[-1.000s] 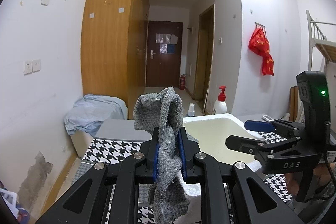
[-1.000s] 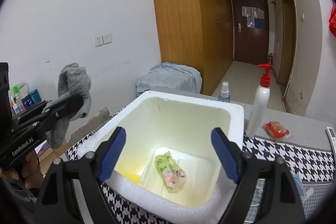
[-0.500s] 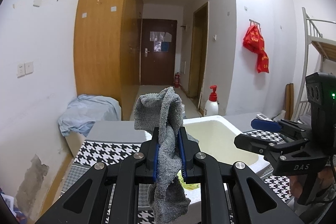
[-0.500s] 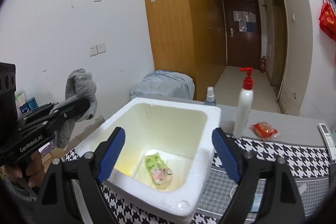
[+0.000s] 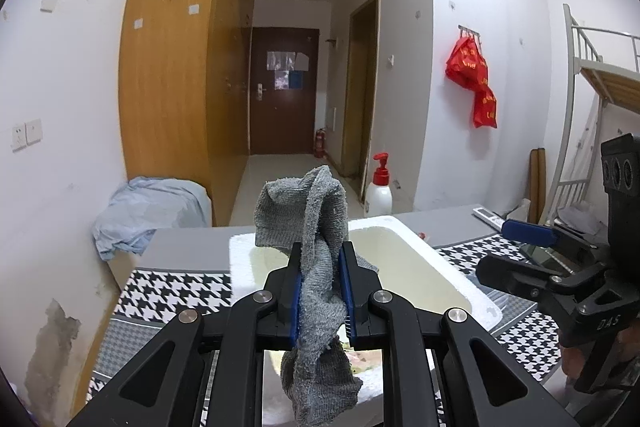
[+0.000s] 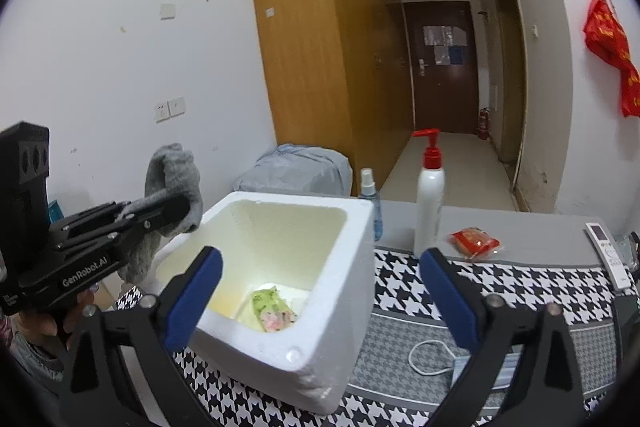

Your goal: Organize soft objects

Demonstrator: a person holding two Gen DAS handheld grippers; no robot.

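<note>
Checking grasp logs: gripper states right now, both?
Left gripper: shut on the grey sock.
Right gripper: open, jaws just widened, nothing between them.

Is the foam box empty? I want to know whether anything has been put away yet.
No, the right wrist view shows a small green and pink bundle lying on the bottom of the foam box.

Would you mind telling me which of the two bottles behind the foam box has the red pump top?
The taller white bottle, standing right of the box. The other, a small bluish spray bottle, has a clear cap and sits against the box's back corner.
</note>
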